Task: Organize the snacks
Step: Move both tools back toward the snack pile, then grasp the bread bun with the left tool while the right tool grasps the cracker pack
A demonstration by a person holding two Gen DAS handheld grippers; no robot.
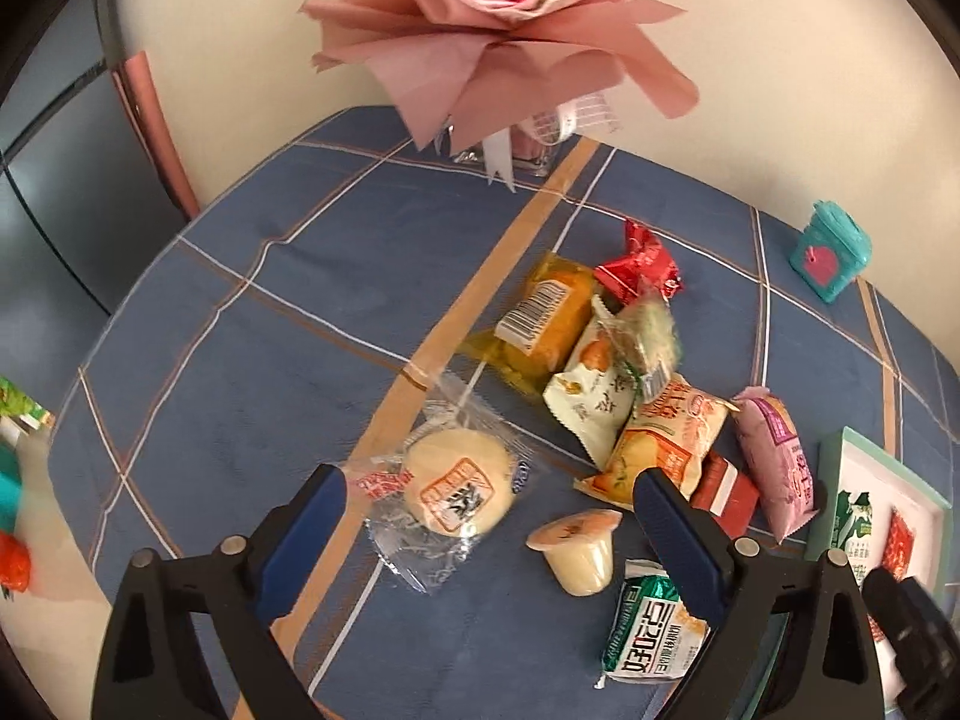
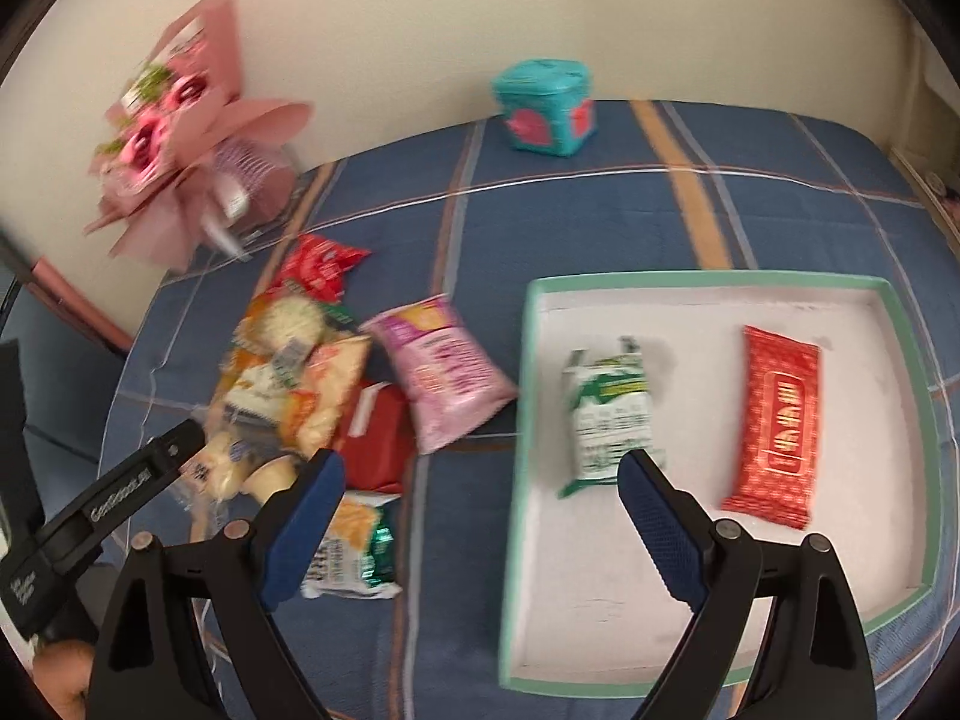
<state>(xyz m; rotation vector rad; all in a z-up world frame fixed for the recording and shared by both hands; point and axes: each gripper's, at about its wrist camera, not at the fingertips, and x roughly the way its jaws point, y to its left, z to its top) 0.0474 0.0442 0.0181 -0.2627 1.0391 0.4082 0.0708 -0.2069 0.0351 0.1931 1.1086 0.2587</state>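
A heap of snack packs lies on the blue plaid cloth. My left gripper (image 1: pixel 489 483) is open above a round pastry in clear wrap (image 1: pixel 459 483), which shows between the fingers with no pad pressing on it. A jelly cup (image 1: pixel 579 552) and a green pack (image 1: pixel 651 624) lie close by its right finger. My right gripper (image 2: pixel 480 462) is open and empty, over the left rim of the mint-edged tray (image 2: pixel 522 420). The tray holds a green-and-white pack (image 2: pixel 609 414) and a red pack (image 2: pixel 777 426). A pink pack (image 2: pixel 447 369) lies just left of the tray.
A pink paper bouquet (image 1: pixel 498 30) stands at the back by the wall, and a teal box (image 2: pixel 546 114) sits at the far edge. A red box (image 2: pixel 375 438) lies under the heap. The left gripper's finger (image 2: pixel 120 480) reaches in from the left.
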